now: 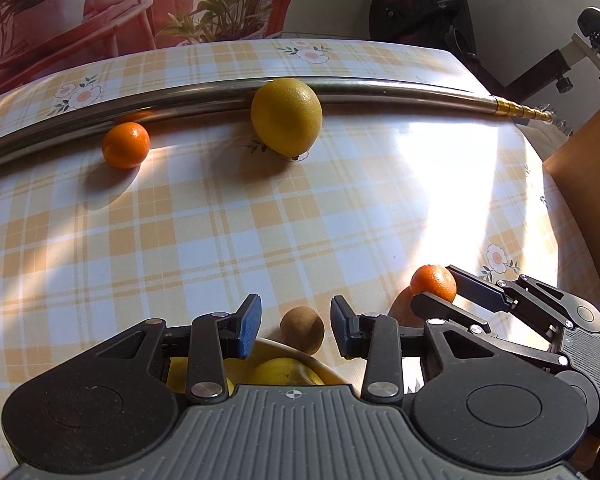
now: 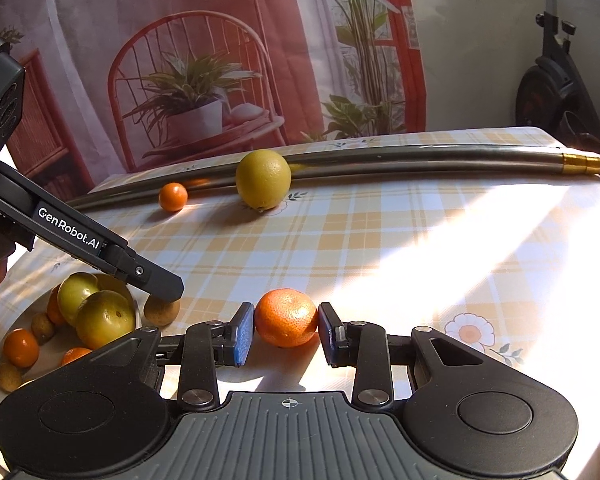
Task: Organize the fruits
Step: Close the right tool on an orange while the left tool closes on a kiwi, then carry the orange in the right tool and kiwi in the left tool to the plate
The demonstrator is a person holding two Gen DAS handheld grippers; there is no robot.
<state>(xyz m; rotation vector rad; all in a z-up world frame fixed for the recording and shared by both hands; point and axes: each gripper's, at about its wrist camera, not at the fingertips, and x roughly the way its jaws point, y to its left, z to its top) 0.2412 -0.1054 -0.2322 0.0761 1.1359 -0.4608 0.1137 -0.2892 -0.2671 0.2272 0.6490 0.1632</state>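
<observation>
In the right wrist view a tangerine (image 2: 286,318) rests on the checked tablecloth, with my right gripper (image 2: 287,334) shut on it, a blue pad touching each side. To the left, a white plate (image 2: 46,364) holds several green, orange and brown fruits. My left gripper (image 1: 298,324) is open over the plate's edge, with a small brown fruit (image 1: 302,328) low between its fingers. One left finger (image 2: 156,280) hangs just above that brown fruit (image 2: 162,312). At the far side lie a large yellow citrus (image 1: 286,118) and a small tangerine (image 1: 125,145).
A long metal pole (image 1: 220,92) lies across the back of the table, with both far fruits against it. A brown board (image 1: 588,184) stands at the table's right edge. An exercise bike (image 2: 548,92) and a printed curtain are behind. Sunlight glares on the right half of the cloth.
</observation>
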